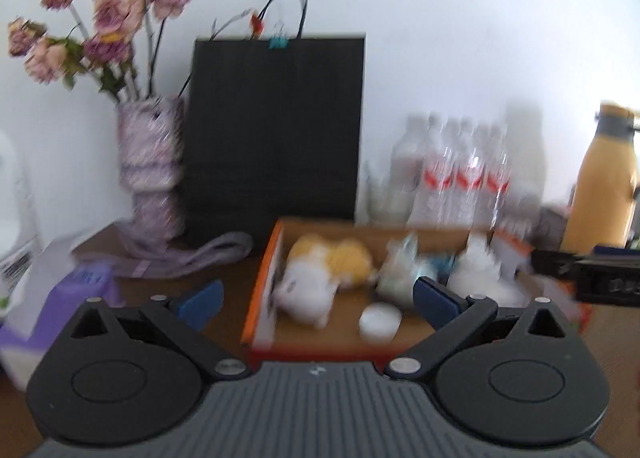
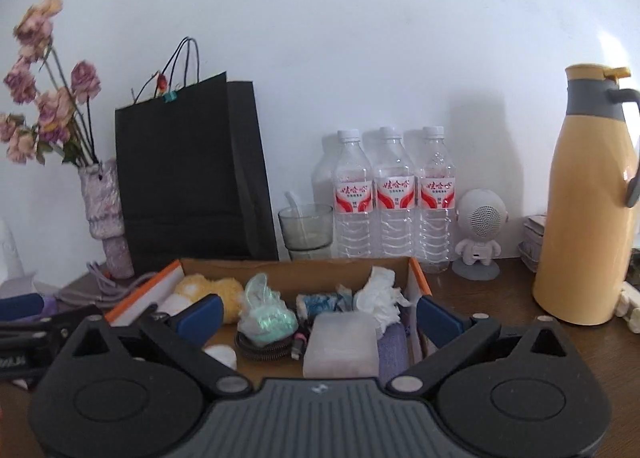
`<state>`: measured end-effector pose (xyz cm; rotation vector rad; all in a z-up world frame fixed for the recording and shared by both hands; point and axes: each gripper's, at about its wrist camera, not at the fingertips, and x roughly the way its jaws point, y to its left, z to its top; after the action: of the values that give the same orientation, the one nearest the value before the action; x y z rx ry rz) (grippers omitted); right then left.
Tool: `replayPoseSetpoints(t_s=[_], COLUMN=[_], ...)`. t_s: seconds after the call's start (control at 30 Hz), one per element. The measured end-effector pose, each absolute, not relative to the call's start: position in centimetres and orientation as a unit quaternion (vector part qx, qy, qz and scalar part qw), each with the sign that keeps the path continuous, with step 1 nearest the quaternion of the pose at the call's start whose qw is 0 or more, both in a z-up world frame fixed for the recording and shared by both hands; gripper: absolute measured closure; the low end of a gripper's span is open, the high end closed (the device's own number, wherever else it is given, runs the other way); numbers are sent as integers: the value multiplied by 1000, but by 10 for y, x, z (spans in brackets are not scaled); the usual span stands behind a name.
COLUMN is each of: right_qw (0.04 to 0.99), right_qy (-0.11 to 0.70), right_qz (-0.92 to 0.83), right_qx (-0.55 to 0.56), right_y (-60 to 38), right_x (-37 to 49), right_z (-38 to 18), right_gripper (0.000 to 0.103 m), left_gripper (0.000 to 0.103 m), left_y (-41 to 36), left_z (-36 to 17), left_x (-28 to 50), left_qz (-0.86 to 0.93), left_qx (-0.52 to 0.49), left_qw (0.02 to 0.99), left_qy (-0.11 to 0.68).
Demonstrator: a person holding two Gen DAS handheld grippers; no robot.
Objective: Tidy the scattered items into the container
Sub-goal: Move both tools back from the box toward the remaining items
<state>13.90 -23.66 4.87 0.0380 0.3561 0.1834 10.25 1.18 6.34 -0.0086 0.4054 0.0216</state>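
Right wrist view gives the sharper count. My right gripper (image 2: pixel 318 316) stands spread wide with nothing between its two blue pads (image 2: pixel 200 318), looking into the cardboard box (image 2: pixel 418 274) on the brown table (image 2: pixel 500 322). Inside the box I count one yellow-and-white plush toy (image 2: pixel 212 290), one green crumpled bag (image 2: pixel 266 312), one blue-wrapped roll (image 2: pixel 318 302), one crumpled white tissue (image 2: pixel 380 294), one translucent block (image 2: pixel 342 344), one purple cloth (image 2: pixel 392 352), one dark coiled ring (image 2: pixel 260 350) and one white round puck (image 2: pixel 220 354).

Behind the box stand three water bottles (image 2: pixel 394 194), one glass cup (image 2: pixel 306 230), one black paper bag (image 2: pixel 192 182), one vase of dried roses (image 2: pixel 106 214), one little robot-shaped speaker (image 2: pixel 480 234) and one yellow jug (image 2: pixel 588 198).

Left wrist view is blurred. My left gripper (image 1: pixel 318 298) is also released and empty, its right pad over the box (image 1: pixel 260 282), with one purple tissue pack (image 1: pixel 80 290) beside its left pad.
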Motion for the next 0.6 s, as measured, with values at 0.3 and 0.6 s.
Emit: replayPoseSetpoints(t_s=[0.3,0.6], right_qw=[966,947], right_qy=[220,282], right_qz=[131,150], right_qx=[-20,-24], right_y=[-255,-245], right_x=[-38,-61], right_z=[15,-2], right_gripper=[3,16], left_gripper=[0,0], left_y=[18,20], left_z=[31,28], left_x=[-67,-66], left_qz=[9,-16], left_qx=[11,10], left_qw=[974,967], left_qy=[225,253])
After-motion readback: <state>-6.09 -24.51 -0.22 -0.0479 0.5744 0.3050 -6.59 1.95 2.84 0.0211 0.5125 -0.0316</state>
